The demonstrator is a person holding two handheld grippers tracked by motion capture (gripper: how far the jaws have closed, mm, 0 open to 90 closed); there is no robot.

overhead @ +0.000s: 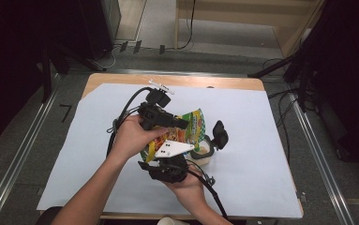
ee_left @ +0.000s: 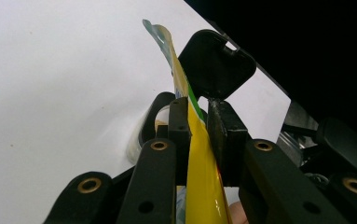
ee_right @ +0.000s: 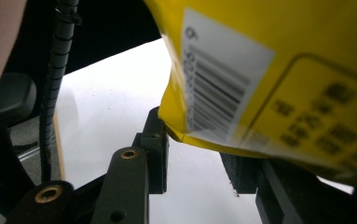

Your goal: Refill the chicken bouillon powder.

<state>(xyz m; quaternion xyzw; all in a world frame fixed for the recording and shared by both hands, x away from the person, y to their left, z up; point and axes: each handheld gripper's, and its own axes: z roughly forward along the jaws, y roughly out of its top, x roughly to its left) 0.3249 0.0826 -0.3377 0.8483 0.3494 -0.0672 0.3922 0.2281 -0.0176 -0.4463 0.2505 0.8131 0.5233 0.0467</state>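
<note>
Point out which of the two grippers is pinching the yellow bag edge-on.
The left gripper: its fingers press the thin yellow bag between them. The right gripper has its fingers set wider apart, at the bag's barcode corner.

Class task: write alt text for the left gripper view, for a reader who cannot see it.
A yellow snack bag stands edge-on, pinched between the left gripper's two black fingers. Behind them, an open container with a black flip lid sits on a white sheet.
</note>
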